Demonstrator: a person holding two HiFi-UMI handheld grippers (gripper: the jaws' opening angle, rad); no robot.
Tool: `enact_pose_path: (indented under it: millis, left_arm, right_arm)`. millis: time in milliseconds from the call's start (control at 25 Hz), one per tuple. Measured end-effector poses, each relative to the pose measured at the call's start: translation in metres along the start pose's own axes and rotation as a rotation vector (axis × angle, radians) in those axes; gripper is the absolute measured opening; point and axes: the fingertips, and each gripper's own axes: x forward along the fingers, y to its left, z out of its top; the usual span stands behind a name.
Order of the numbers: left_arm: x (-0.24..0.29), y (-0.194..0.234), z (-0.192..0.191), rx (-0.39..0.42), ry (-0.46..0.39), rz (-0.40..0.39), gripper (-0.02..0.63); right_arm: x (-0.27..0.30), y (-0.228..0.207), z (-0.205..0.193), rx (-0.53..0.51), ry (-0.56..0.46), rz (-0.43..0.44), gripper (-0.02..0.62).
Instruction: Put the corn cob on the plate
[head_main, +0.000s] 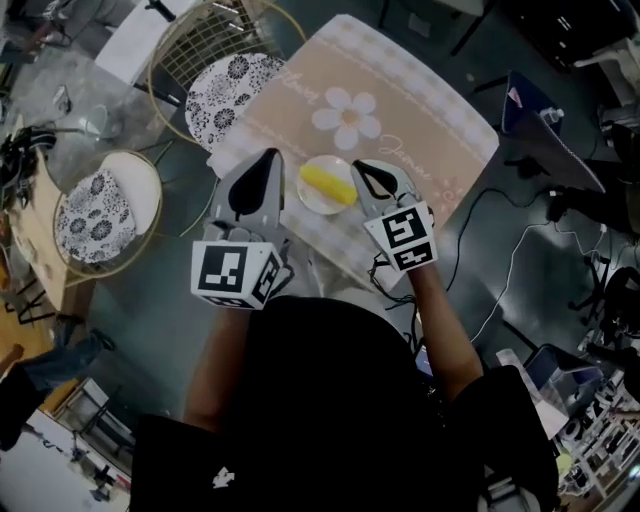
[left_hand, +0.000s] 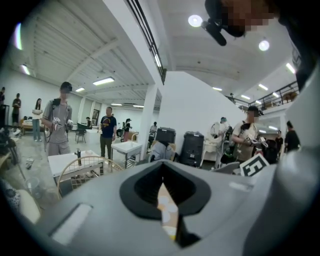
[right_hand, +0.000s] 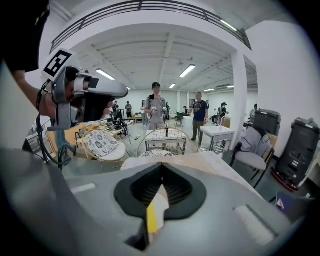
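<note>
The yellow corn cob (head_main: 327, 184) lies on a small white plate (head_main: 308, 202) near the front edge of the table (head_main: 400, 130), which has a beige flower cloth. My left gripper (head_main: 268, 160) hangs just left of the plate, jaws together and empty. Just right of the plate is my right gripper (head_main: 362, 168), also shut with nothing in it. Both are above the table, apart from the cob. In the right gripper view a strip of the yellow cob (right_hand: 151, 220) shows through the slit below the closed jaws.
Two wire chairs with patterned cushions stand left of the table, one at the back (head_main: 232, 90) and one nearer (head_main: 95, 205). A laptop (head_main: 545, 130) and cables (head_main: 500, 290) lie on the floor at right. Several people stand in the hall behind.
</note>
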Motion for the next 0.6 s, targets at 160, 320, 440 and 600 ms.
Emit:
enact_pose_path:
  millis: [160,320,440,600]
  left_arm:
    - [-0.01,-0.008,0.004,0.007,-0.015,0.011,0.009]
    - [-0.024,-0.001,-0.003,0.0,0.0,0.035,0.009]
    - [-0.035,0.005,-0.009,-0.005,0.011,0.048,0.009]
    - [-0.05,0.012,-0.014,-0.015,0.01,0.05,0.009]
  right_arm:
    - [-0.005,0.006,0.015,-0.024,-0.04,0.0,0.003]
    - [-0.005,0.016,0.026,-0.028,-0.067,0.012,0.003]
    - [-0.006,0.022,0.033,-0.019,-0.089,0.015,0.003]
    - [-0.013,0.031,0.043,-0.017,-0.121,-0.004,0.003]
